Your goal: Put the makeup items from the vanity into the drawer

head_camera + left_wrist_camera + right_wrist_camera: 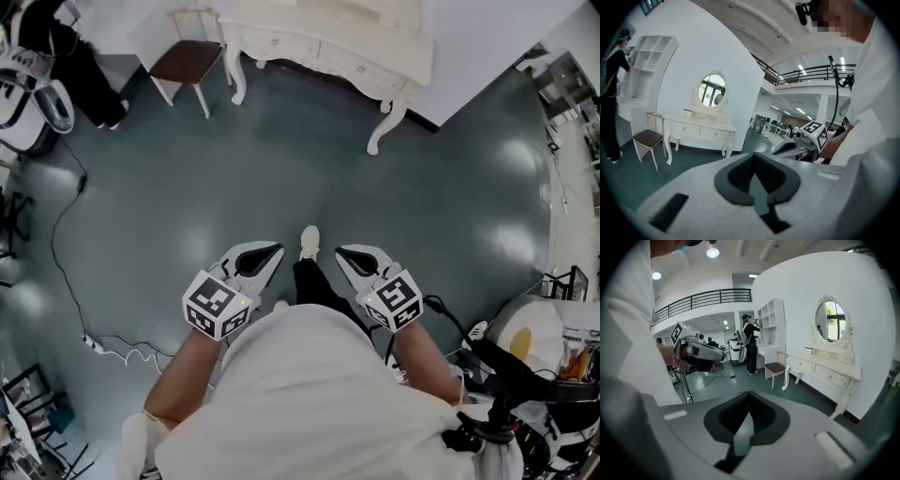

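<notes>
While person stands out on floor (281, 159), both tools sit at waist height, well apart from white table (328, 47) against far wall. Left hand-held gripper (275, 250): jaws together, nothing between. Right hand-held gripper (341, 251): jaws likewise closed, empty. Table drawers (710, 134) shut. Small box (687, 112) on table top, toward left end, near rear edge beside oval mirror (712, 90); makeup items otherwise too small to make out. Chair (187, 61) just beside table's left end. Second person (611, 93) at white shelf unit (649, 56) further left.
</notes>
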{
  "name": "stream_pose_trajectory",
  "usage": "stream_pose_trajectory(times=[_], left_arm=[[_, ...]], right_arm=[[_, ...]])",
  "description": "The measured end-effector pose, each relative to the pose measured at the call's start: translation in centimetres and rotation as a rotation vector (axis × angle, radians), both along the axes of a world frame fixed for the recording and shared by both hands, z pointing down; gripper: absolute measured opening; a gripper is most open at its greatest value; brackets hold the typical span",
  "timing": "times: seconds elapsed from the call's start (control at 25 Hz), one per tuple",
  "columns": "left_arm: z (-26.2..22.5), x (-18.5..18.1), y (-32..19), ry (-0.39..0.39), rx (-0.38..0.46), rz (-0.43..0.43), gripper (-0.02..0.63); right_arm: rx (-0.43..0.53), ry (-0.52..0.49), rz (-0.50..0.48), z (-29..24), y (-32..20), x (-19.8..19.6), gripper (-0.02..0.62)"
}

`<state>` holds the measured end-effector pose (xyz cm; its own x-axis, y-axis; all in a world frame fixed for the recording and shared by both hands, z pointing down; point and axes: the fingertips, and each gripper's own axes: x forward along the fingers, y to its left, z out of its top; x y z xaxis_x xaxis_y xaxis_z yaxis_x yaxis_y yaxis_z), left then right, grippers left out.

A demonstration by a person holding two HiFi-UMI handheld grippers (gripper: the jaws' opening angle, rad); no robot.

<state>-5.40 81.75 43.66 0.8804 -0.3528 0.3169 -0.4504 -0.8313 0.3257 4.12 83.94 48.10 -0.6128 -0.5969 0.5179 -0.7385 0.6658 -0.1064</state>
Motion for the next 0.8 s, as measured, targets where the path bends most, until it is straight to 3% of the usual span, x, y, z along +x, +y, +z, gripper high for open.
stream_pose_trajectory(times=[0.12,0.2,0.56,0.8], left_arm=[[0.1,0.5,-5.8,-0.007,-0.015,-0.043,0.006],[-0.1,1.3,-9.9,-0.016,-0.025,-0.055,0.047],[-2.1,7.5,-28.0,-0.055,0.002,-0.101,0.049],[-1.8,7.2,-37.4,-0.057,-0.023,-0.161,-0.002]], right_arm=[[0.031,-0.002,-0.032,-0.2,-6.7,0.9,0.05],[0.034,-0.002,-0.049,-0.4,-11.5,1.8,0.072],[0.051,-0.009,-0.105,-1.5,-31.1,8.5,0.085],[0.023,-0.013,-0.116,0.1,-40.6,8.7,0.084]])
